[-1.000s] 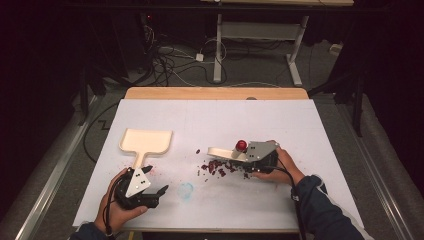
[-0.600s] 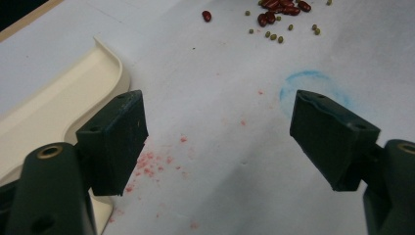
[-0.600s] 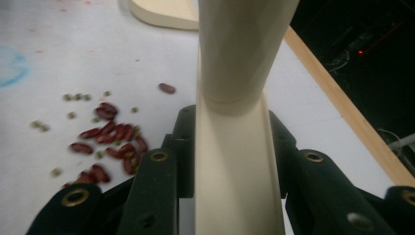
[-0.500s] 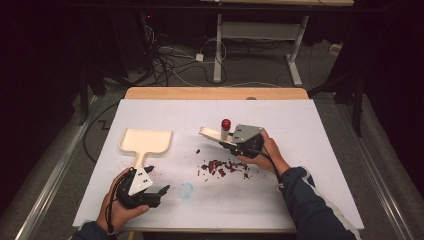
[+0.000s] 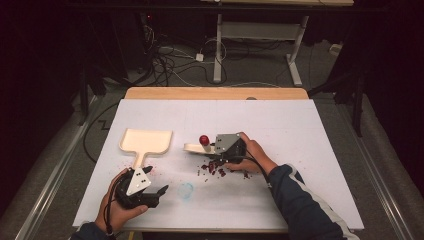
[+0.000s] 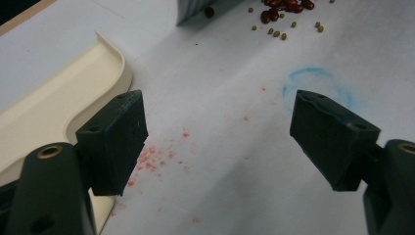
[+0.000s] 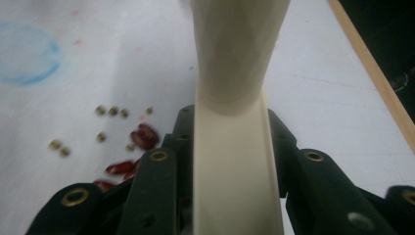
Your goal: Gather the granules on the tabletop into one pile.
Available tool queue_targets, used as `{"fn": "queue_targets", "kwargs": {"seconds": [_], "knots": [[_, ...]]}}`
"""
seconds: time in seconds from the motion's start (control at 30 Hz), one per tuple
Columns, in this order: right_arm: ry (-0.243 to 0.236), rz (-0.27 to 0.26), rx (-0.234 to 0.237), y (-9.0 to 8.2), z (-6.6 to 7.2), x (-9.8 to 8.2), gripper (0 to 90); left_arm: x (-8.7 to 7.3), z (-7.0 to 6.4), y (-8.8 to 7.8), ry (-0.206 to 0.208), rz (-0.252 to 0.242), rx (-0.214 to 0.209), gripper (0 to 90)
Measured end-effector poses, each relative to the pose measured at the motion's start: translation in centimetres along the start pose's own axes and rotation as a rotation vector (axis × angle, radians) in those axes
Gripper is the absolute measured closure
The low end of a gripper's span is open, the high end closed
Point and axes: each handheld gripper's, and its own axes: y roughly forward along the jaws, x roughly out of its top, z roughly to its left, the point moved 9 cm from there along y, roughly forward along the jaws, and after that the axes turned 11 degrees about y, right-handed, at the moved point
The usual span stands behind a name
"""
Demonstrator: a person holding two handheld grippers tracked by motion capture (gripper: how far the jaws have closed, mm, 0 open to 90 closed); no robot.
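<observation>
The scraper [image 5: 196, 147] sits pinched in the right gripper [image 5: 212, 146], just left of the beans [image 5: 220, 168] scattered mid-table [image 5: 300, 130]. None look gathered yet; the sweep into the dustpan [image 5: 146, 141], farther left, seems still ahead. The left gripper [image 5: 159, 192] hovers spread and empty near the dustpan's handle.

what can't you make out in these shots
- Brush: right gripper view, its head runs off the top edge.
- Beans: high view, too small to count, some behind the right gripper.
- Dustpan: left gripper view, cut by the left edge, partly behind the left gripper.
</observation>
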Motion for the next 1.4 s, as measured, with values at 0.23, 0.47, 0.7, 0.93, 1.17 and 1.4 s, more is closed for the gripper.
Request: {"fn": "queue_targets", "kwargs": {"seconds": [0.23, 0.47, 0.7, 0.93, 1.17, 1.4], "knots": [[-0.036, -0.006, 0.07, -2.9, 1.7, -1.6, 67.4, 0.0, -0.1, 0.1, 0.004, 0.007, -0.005, 20.8], [0.007, -0.042, 0.043, -4.8, 1.4, -2.4, 67.6, 0.1, -0.1, 0.2, 0.017, 0.006, -0.001, 20.8], [0.126, -0.077, -0.077, -6.5, -0.2, -1.6, 67.6, 0.0, 0.0, 0.1, 0.006, 0.007, 0.0, 20.8], [0.462, -0.155, -0.018, -8.6, 1.6, 2.4, 67.5, 0.1, 0.7, -0.5, 0.01, -0.008, 0.033, 20.7], [0.746, -0.149, 0.146, -5.2, 6.7, 4.1, 67.6, -0.2, 1.0, -0.9, 0.002, 0.004, 0.055, 20.7], [0.834, -0.127, 0.101, -1.2, 7.7, 3.3, 67.6, -0.4, 1.2, -0.9, 0.008, 0.003, 0.06, 20.7]]}}
